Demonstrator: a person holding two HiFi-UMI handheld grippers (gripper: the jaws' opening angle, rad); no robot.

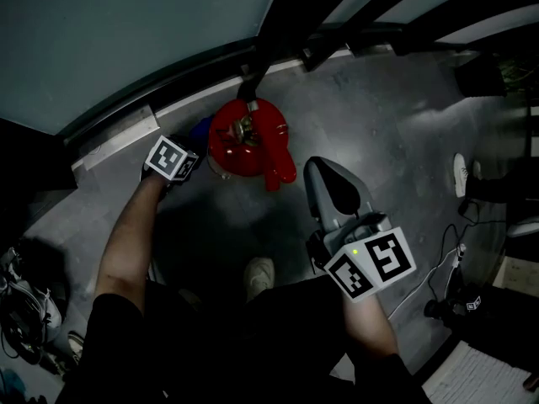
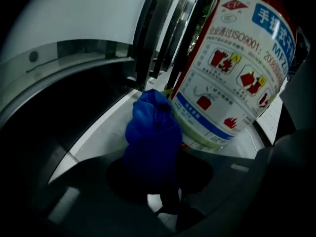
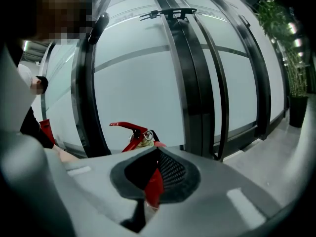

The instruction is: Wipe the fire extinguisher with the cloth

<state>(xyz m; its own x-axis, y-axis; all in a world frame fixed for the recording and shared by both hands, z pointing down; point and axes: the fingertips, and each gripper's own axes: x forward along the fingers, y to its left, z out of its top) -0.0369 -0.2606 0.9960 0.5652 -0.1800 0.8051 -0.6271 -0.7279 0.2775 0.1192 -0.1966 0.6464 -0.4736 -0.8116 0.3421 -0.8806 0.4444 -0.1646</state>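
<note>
In my L claw (image 2: 165,204) the cloth (image 2: 150,137) is pinched tight, bunched vs. the extinguisher (image 2: 232,68) label. R claw (image 3: 152,194) is clenched on a red part of it. Extinguisher stands on floor (image 1: 379,116) by glass wall (image 3: 143,73).

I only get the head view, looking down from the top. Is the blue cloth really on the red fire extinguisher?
Observer: Yes. The left gripper view shows the left gripper shut on the bunched blue cloth, which presses against the lower side of the fire extinguisher.
Operator: What's on its side? I only see the top!
Observer: A white label with little fire pictures and a blue band.
Operator: And what's the other gripper pinching?
Observer: The right gripper is shut on a thin red piece; I can't tell what it is.
</note>
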